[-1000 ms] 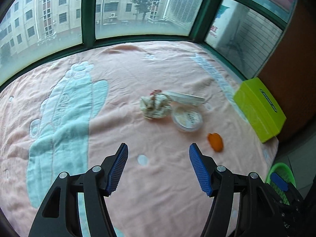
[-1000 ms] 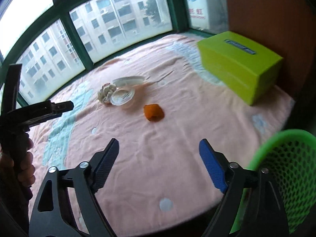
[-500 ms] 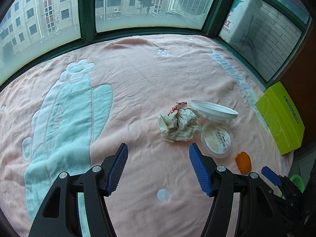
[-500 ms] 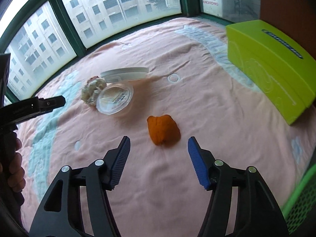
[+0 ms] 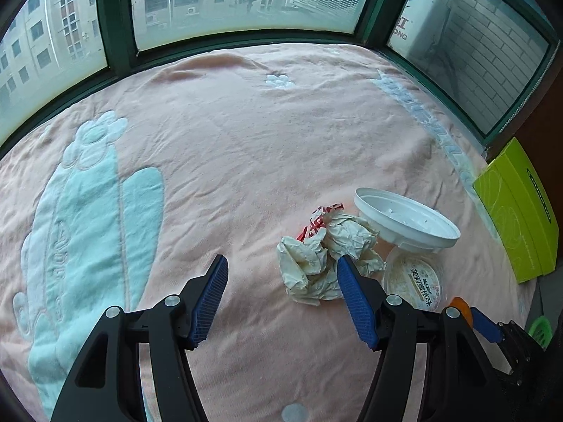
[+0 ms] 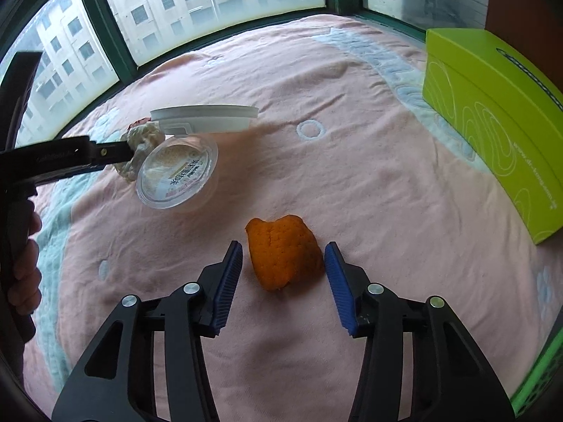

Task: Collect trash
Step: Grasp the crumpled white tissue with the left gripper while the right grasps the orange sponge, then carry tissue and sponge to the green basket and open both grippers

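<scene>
The orange peel (image 6: 284, 254) lies on the pink blanket (image 6: 352, 161) at lower centre of the right wrist view, directly between the pads of the right gripper (image 6: 283, 283). Its jaws are closing around it, but a sliver of blanket shows on each side, so the pads do not yet press. The peel's long axis runs roughly up the frame, along the fingers, so the jaws would likely meet its narrower width.

Up and left of it sit the clear cup (image 6: 177, 174), on its side, the white lid (image 6: 204, 118) and the crumpled paper (image 6: 140, 147). The left gripper (image 5: 281, 299) is the nearer one to these. In its own view its jaws stand spread and empty, and the paper (image 5: 327, 256) lies just ahead, toward the right pad, which overlaps its edge in the picture; contact cannot be told.

Only the right view shows the peel whole and the person's hand (image 6: 24, 274) at far left. The left view shows the peel as a sliver behind its own finger, and the paper's red print. The green box (image 6: 492, 123) is at right, and the green basket (image 6: 542, 376) at lower right.
</scene>
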{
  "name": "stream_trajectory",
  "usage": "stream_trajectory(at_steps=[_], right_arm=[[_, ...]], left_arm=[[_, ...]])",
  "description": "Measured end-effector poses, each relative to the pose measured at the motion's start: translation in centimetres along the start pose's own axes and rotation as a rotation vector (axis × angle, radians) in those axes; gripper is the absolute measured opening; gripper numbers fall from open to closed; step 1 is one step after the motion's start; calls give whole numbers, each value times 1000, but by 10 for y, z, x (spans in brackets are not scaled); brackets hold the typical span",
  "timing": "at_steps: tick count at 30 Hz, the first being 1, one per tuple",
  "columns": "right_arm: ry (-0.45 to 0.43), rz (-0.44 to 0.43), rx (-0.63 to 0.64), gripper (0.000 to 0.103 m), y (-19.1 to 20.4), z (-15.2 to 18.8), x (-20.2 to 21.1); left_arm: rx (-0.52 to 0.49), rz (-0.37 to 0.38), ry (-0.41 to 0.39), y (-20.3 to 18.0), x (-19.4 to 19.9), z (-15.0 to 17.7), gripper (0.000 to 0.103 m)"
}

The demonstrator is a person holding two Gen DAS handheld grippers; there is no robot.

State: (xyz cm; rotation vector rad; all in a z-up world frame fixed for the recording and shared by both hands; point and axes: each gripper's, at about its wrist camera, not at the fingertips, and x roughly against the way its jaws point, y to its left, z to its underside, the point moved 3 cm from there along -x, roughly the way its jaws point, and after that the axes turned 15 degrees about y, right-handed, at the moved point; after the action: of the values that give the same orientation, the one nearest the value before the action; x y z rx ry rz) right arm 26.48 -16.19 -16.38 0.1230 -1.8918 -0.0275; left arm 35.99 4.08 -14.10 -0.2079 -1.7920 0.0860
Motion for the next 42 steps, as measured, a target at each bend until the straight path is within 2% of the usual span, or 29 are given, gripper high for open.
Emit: stream_trajectory(at_steps=[1, 2, 3, 10, 15, 19, 21, 24, 31, 38, 42], right_arm=[[-4, 11, 6, 44, 0, 1, 0], [-6, 11, 8, 44, 0, 1, 0], [-8, 9, 6, 43, -1, 1, 0], [-15, -11, -9, 39, -2, 2, 2], [-17, -24, -28, 37, -3, 5, 4], [-17, -32, -36, 35, -5, 7, 6], [-19, -43, -47, 34, -7, 8, 8], [-20, -68, -64, 33, -10, 10, 11], [-43, -113, -69, 32, -8, 19, 28], [-85, -161, -66, 32, -4, 42, 65], [-107, -158, -55, 32, -4, 60, 87]], left_arm=[[2, 9, -1, 0, 1, -1, 65], [7, 14, -7, 0, 2, -1, 74], [14, 11, -16, 1, 4, -1, 76], [-17, 30, -39, -2, 14, 6, 76], [-26, 44, -30, -8, 6, 2, 76], [-38, 66, -16, -14, -2, -2, 61], [-40, 109, -11, -16, -3, -2, 47], [-49, 103, -14, -18, -2, -1, 32], [-28, 91, -26, -15, 11, 16, 27], [-35, 91, -94, -21, 55, 50, 27], [-58, 107, -119, -31, 78, 74, 27]])
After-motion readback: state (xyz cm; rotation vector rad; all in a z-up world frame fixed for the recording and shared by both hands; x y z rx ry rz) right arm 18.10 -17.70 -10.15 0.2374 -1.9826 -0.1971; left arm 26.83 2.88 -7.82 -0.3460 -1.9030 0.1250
